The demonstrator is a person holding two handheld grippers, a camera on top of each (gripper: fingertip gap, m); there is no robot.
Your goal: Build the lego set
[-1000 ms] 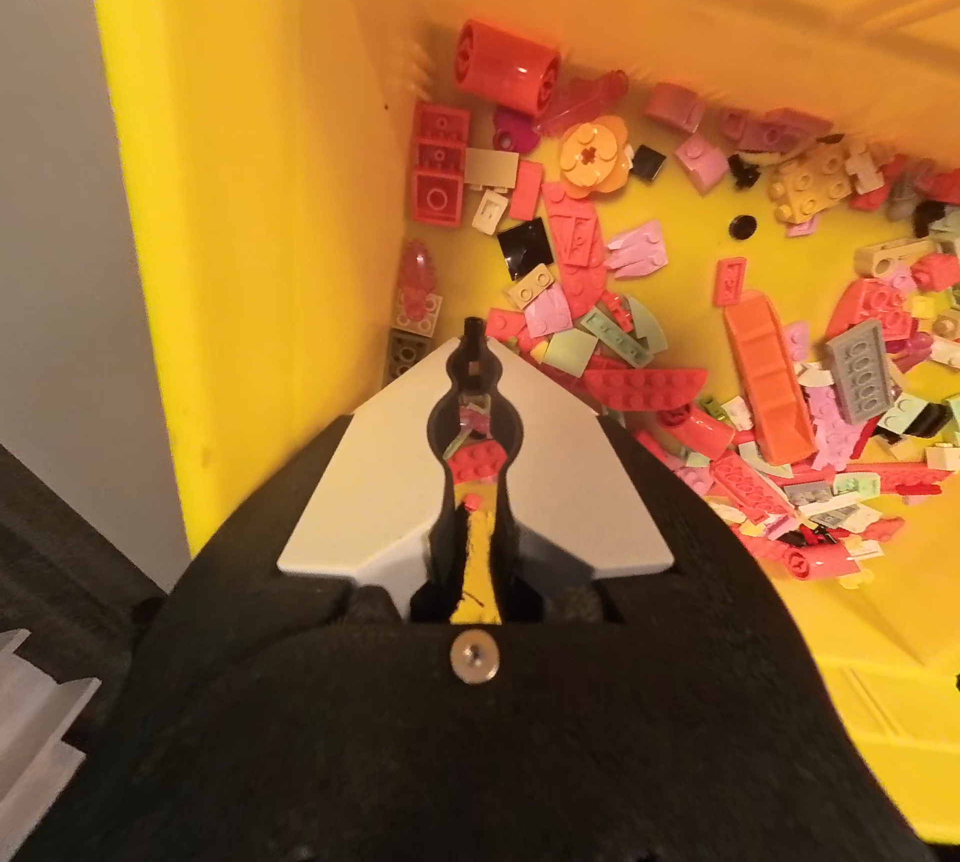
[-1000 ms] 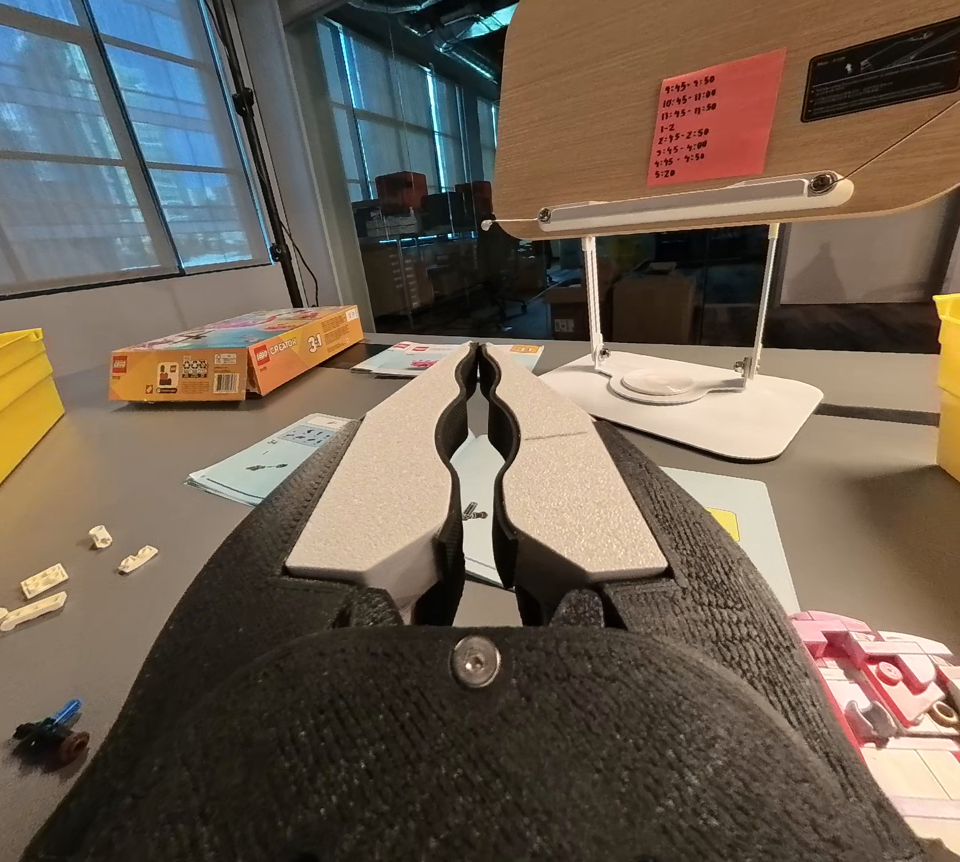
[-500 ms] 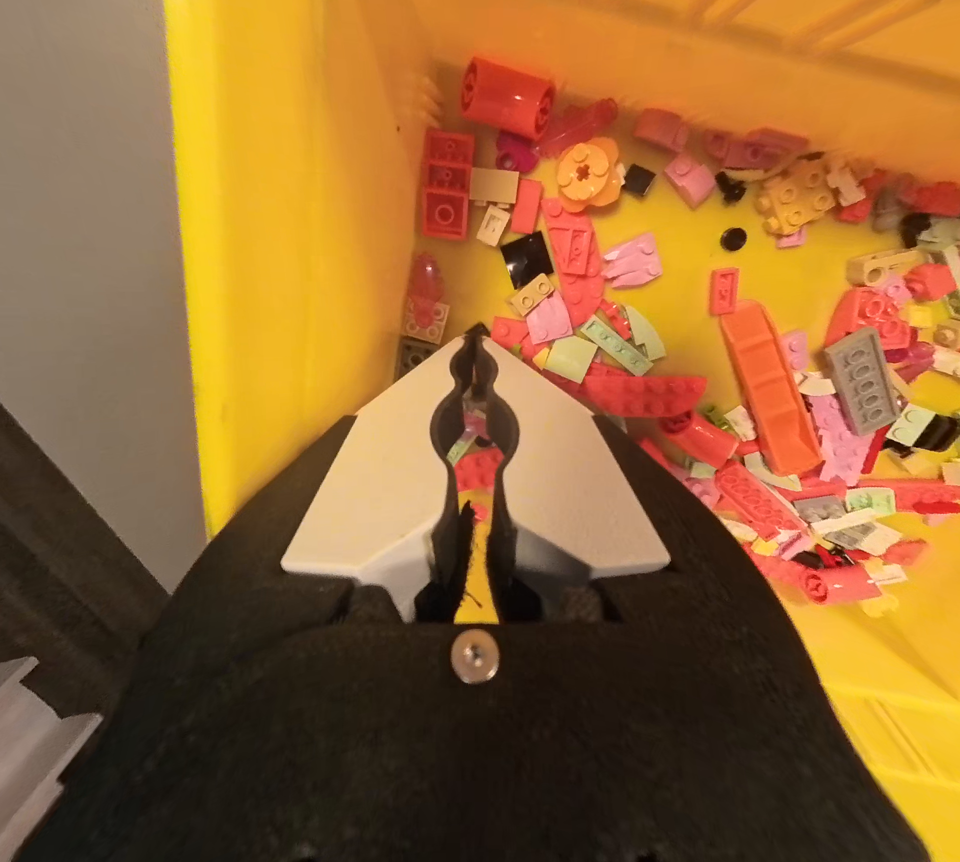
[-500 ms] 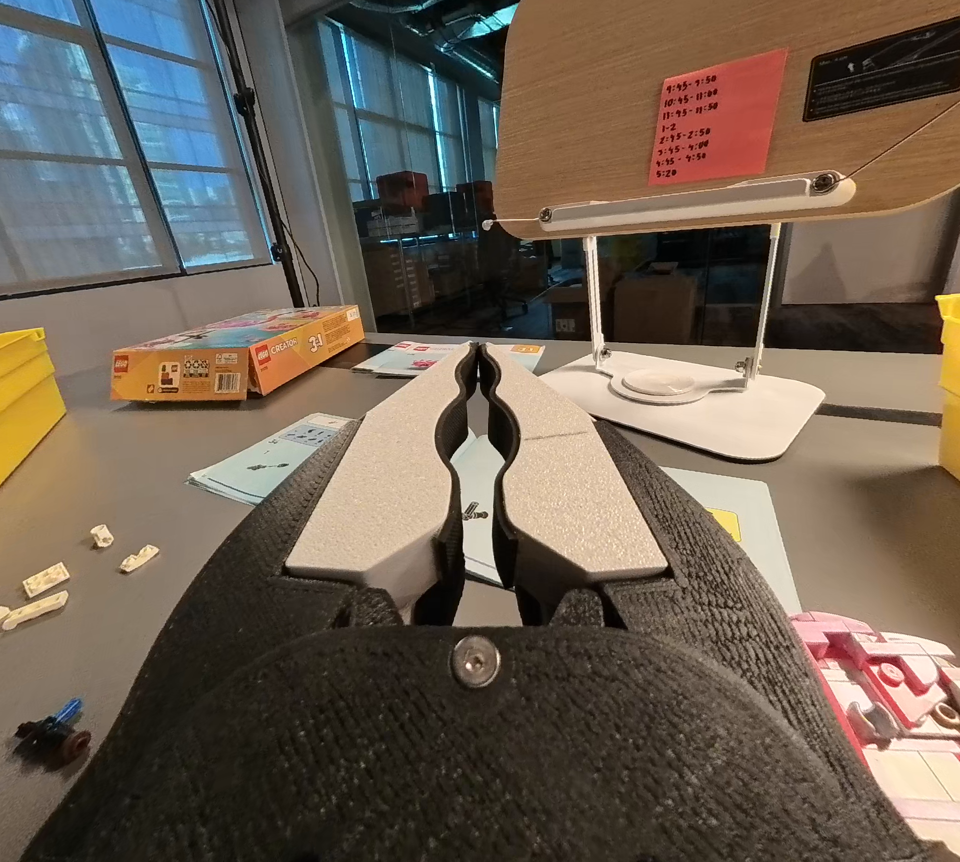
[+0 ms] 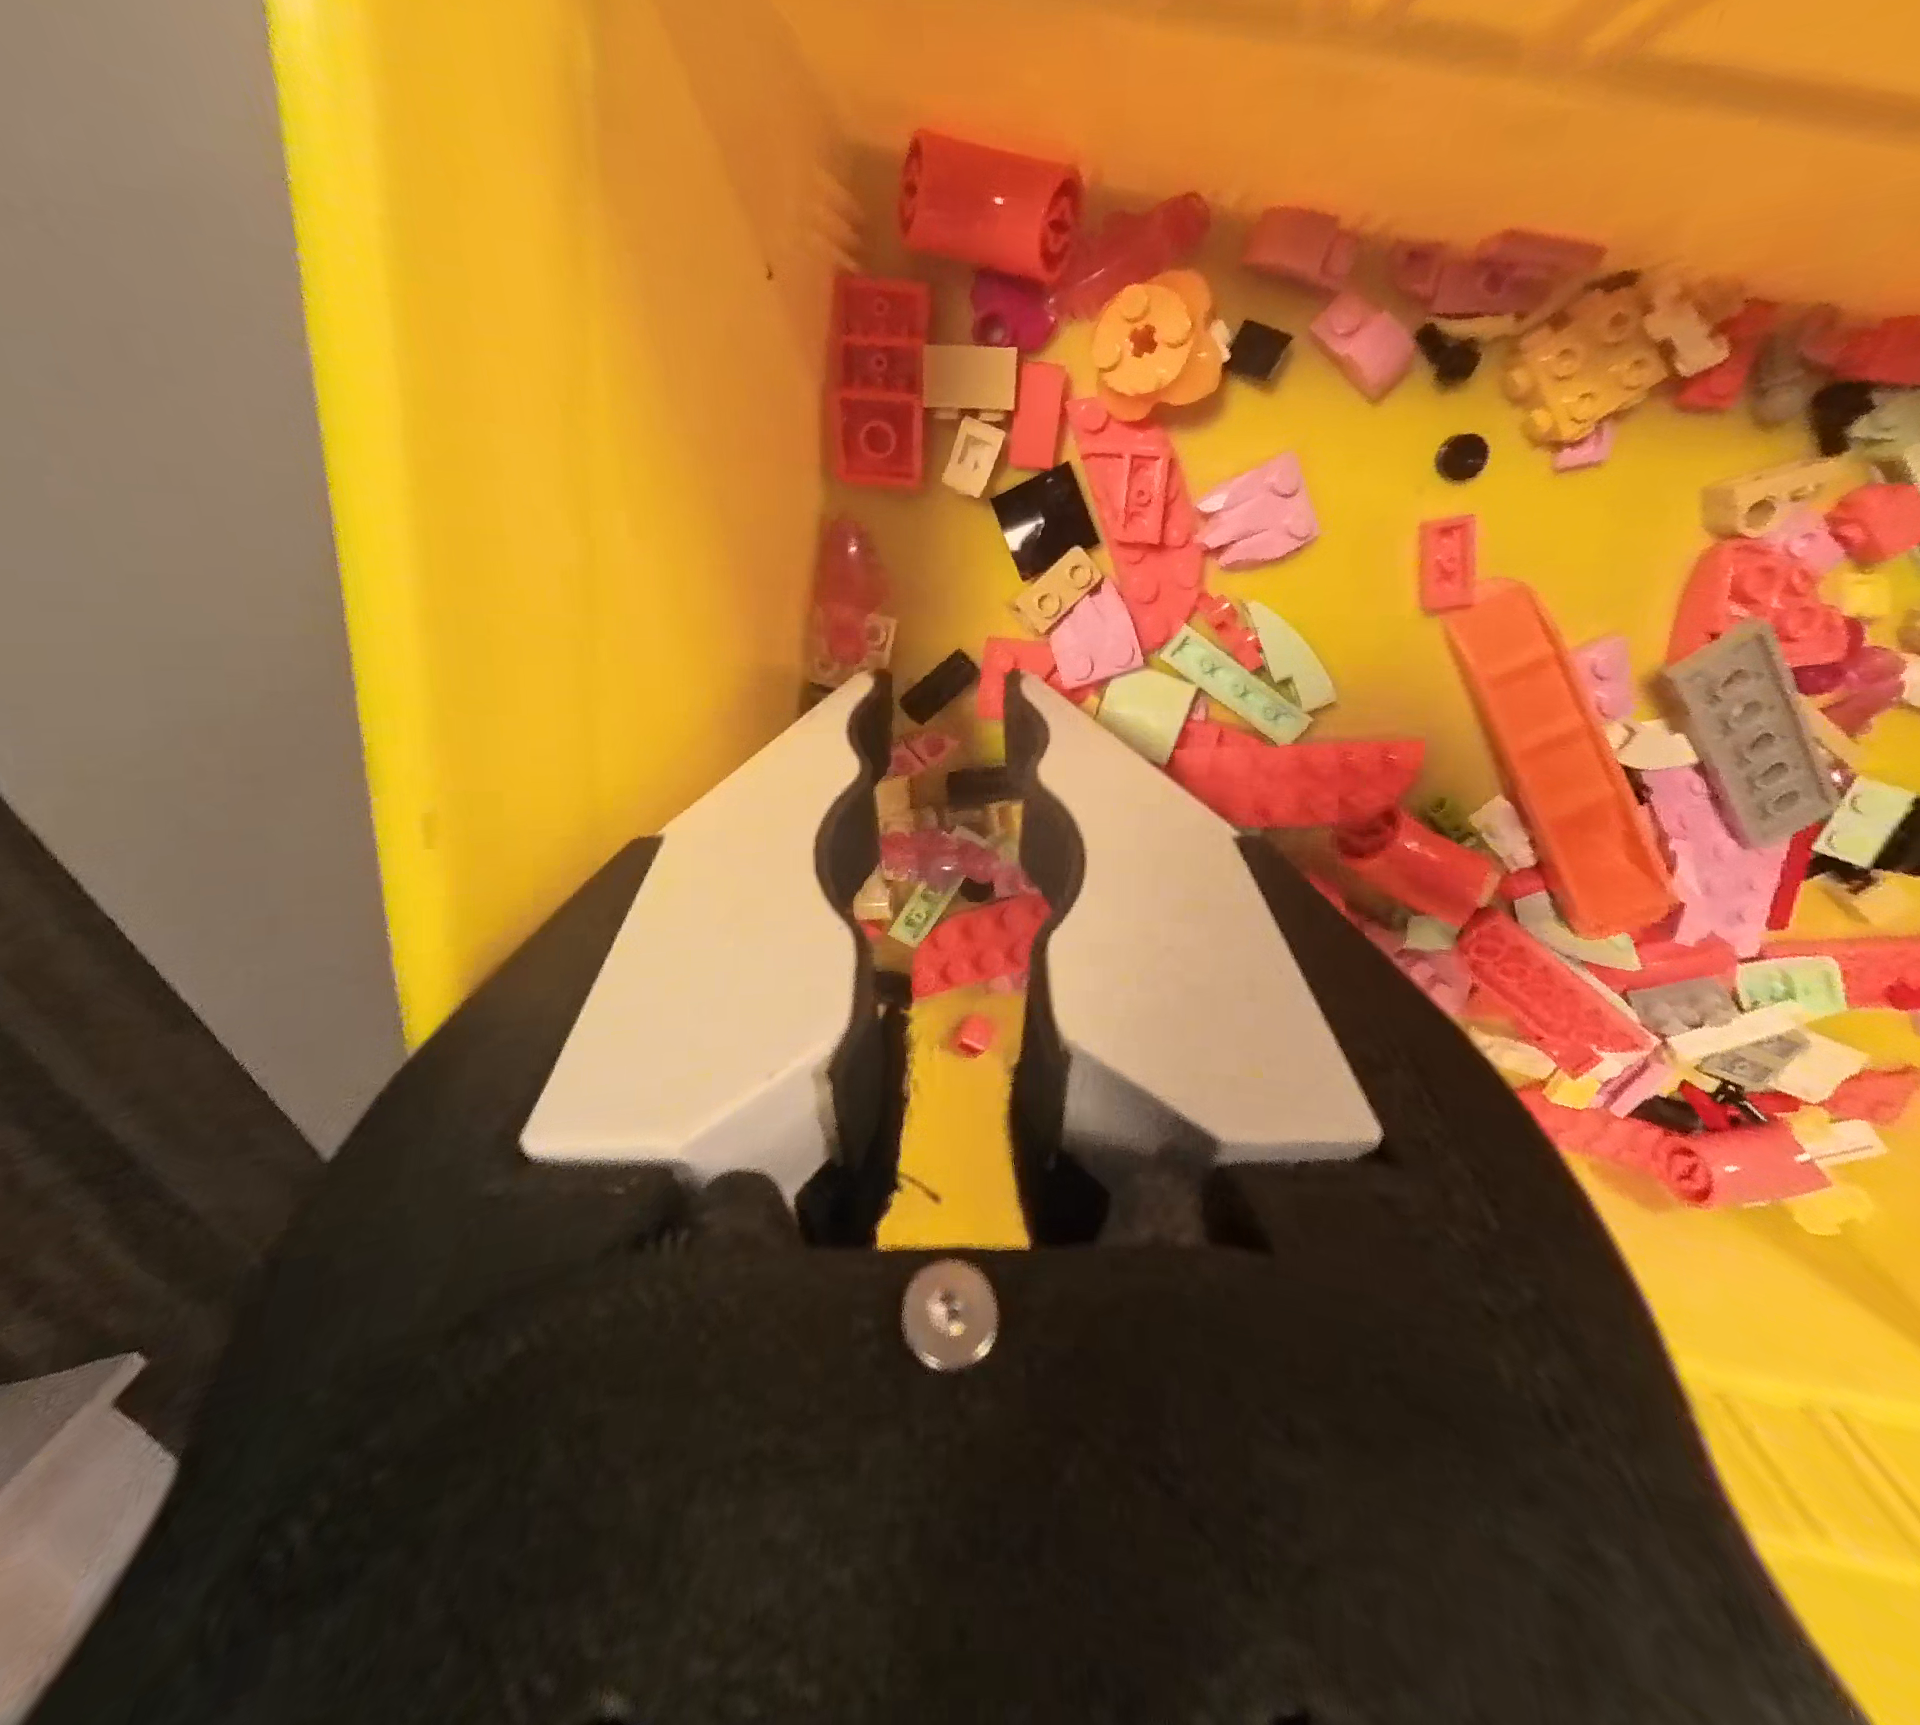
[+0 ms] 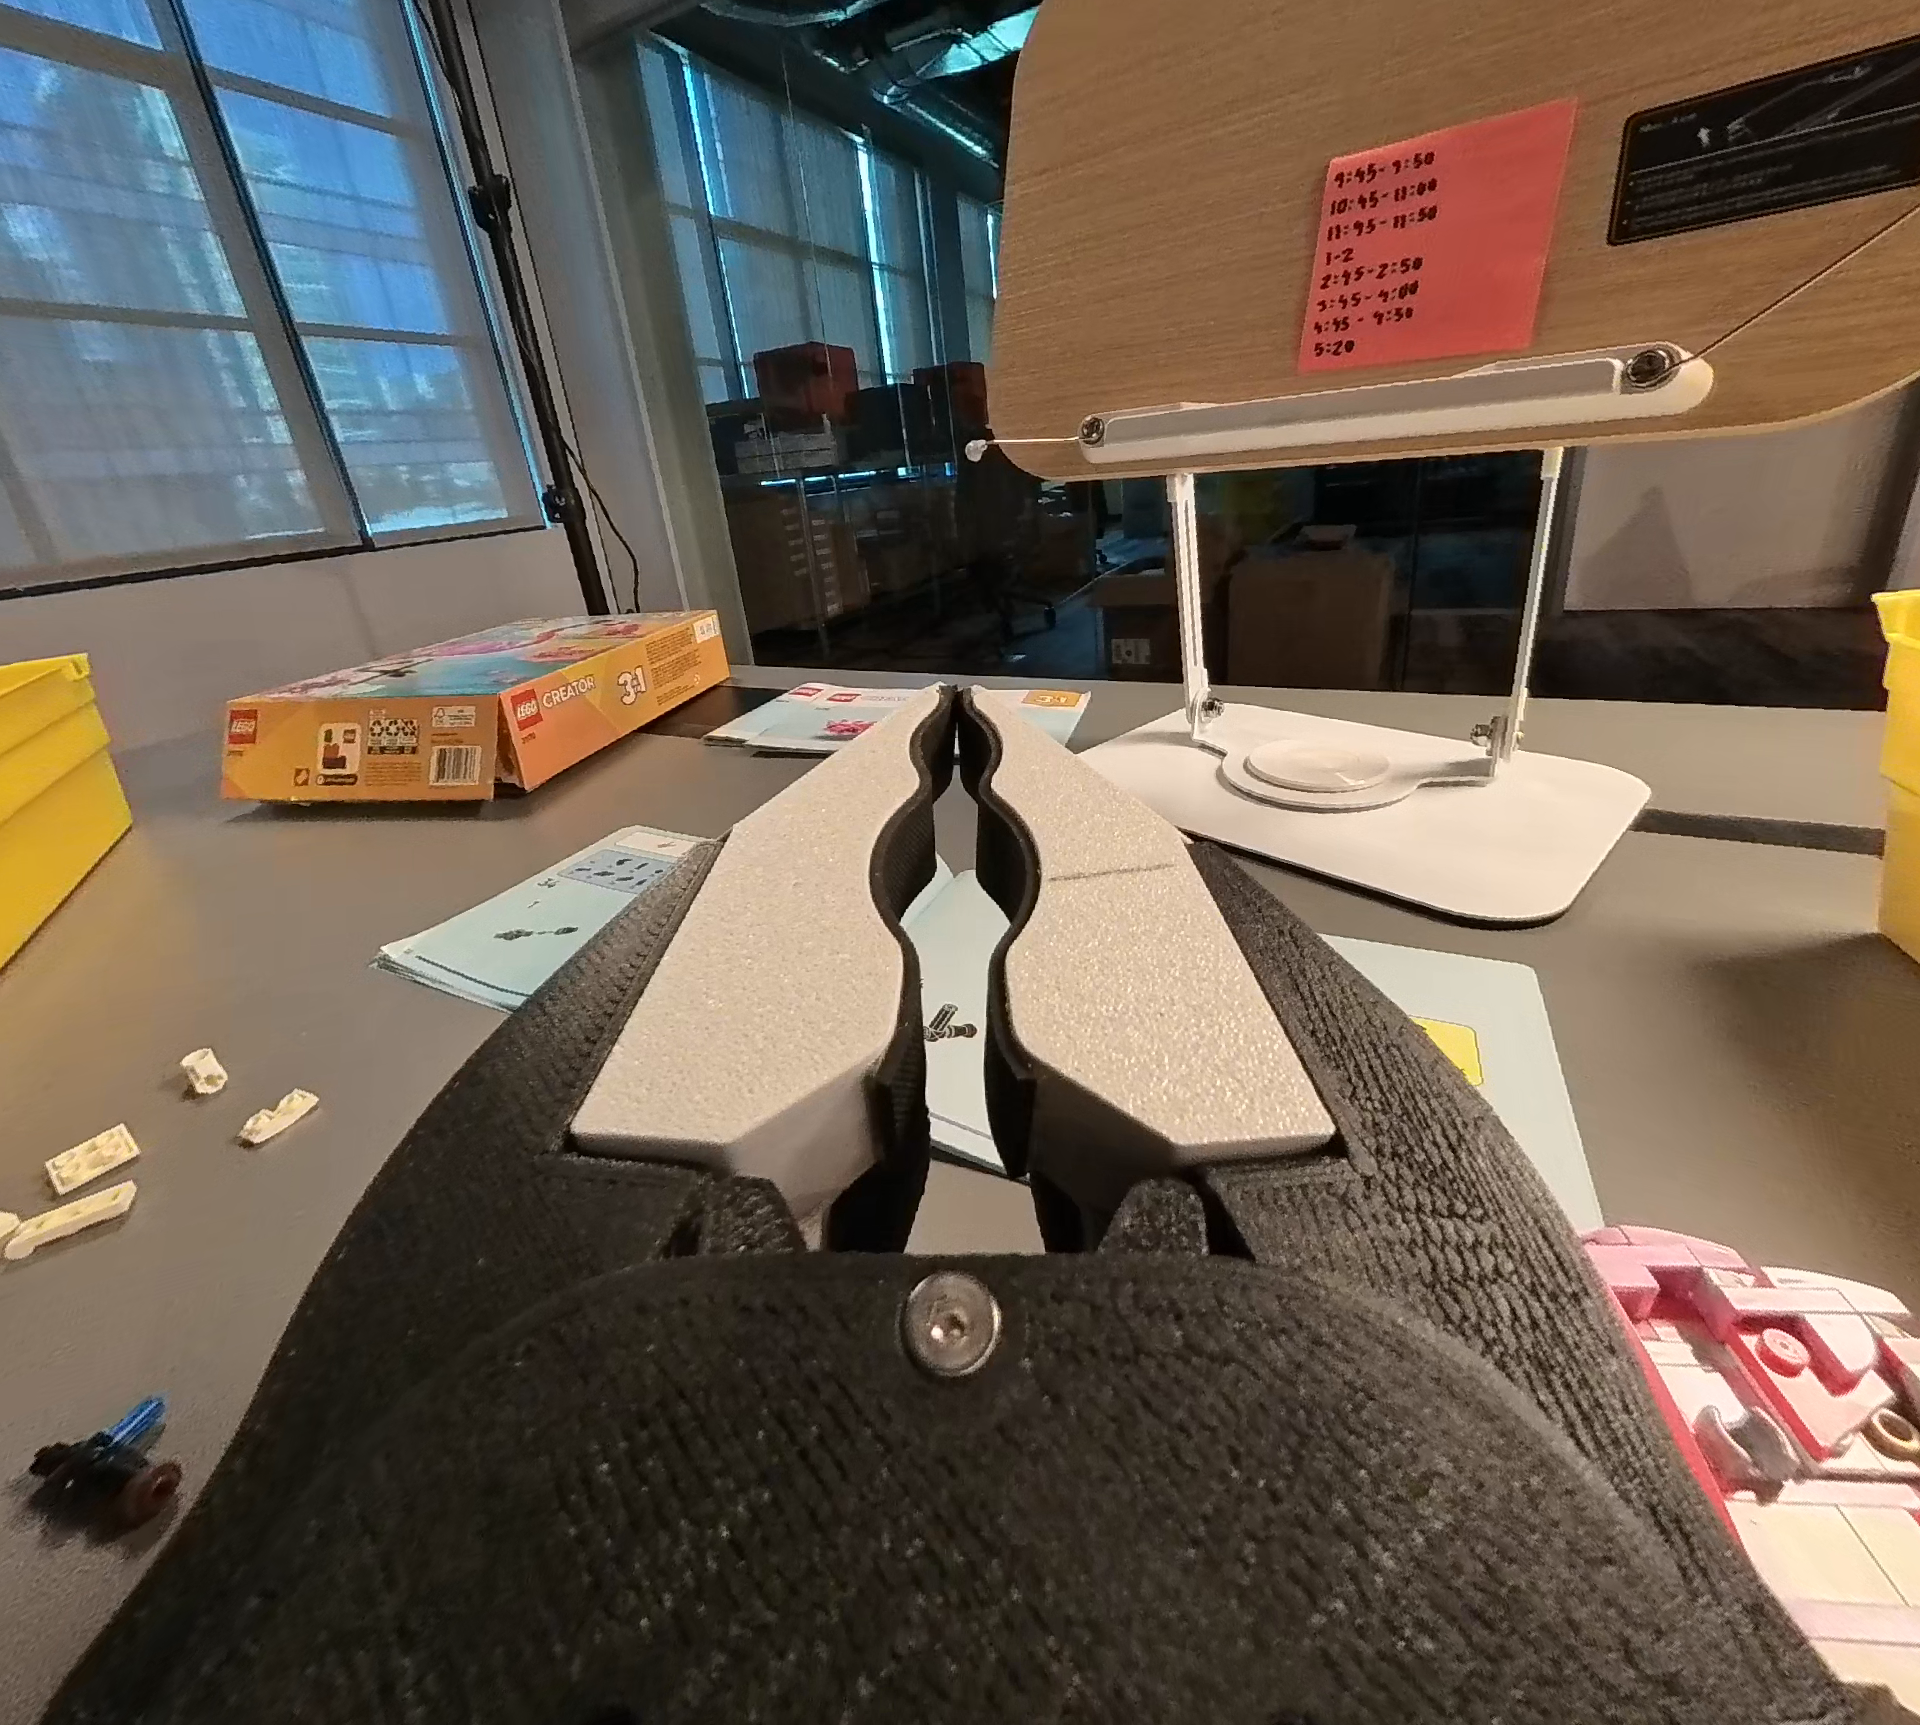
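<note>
Hovering low in the yellow bin, the left gripper stood parted and empty above a small black piece and a coral plate. Its tips could catch several loose bricks together, though blur hides the exact contact. The right gripper was clenched on nothing over booklets. Farther off lay a printed box and a stand bearing a handwritten pink note.

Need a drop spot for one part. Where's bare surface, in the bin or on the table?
In the yellow bin, bare floor shows around the black round stud, and at the near right corner. The rest is crowded with bricks. On the grey table, open room lies between the orange box, the booklet and the small white pieces.
</note>
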